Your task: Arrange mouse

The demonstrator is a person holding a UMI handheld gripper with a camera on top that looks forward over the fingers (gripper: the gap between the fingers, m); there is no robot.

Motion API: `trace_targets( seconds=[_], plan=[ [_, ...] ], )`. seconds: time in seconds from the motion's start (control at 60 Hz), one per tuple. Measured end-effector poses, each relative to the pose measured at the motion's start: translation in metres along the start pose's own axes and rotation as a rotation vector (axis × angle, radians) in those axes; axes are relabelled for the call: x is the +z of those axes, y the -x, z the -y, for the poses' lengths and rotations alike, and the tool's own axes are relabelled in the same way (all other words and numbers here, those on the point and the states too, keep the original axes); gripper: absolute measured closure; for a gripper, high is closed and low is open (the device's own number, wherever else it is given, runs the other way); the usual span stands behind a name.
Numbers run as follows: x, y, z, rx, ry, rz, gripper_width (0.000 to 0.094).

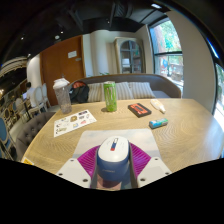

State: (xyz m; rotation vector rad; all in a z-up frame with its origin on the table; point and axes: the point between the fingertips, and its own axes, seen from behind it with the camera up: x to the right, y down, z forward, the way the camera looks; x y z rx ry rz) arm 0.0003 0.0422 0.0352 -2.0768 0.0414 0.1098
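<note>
My tool (113,165) is clenched on the white-and-blue plastic mouse (113,156), held above the wooden counter (120,125). I should lower it level, then release only once it rests flat.

No legible text anywhere; printed sheet (73,123) left of green can (110,97) too small to read.

The place looks like a home living or dining room: a wooden table (120,130) stands before a grey sofa (125,88) with striped cushions, with a wooden door (62,58), white walls and large windows (168,50) behind.
</note>
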Motion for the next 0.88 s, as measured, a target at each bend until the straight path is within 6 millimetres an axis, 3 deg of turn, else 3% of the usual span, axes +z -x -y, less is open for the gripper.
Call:
trace_targets(
  seconds=[0.15, 0.35, 0.467, 0.55, 0.7, 0.883],
  plan=[
    [0.025, -0.006, -0.032, 0.03, 0.098, 0.024, 0.0475],
    [0.027, 0.0, -0.034, 0.01, 0.137, 0.046, 0.0442],
    [0.028, 0.001, -0.033, -0.015, 0.143, 0.042, 0.032],
    [0.024, 0.002, -0.034, -0.023, 0.141, 0.031, 0.009],
    [0.001, -0.001, -0.028, 0.038, 0.101, 0.043, 0.0089],
    [-0.071, 0.022, -0.024, 0.09, -0.011, 0.145, 0.0094]
  ],
)
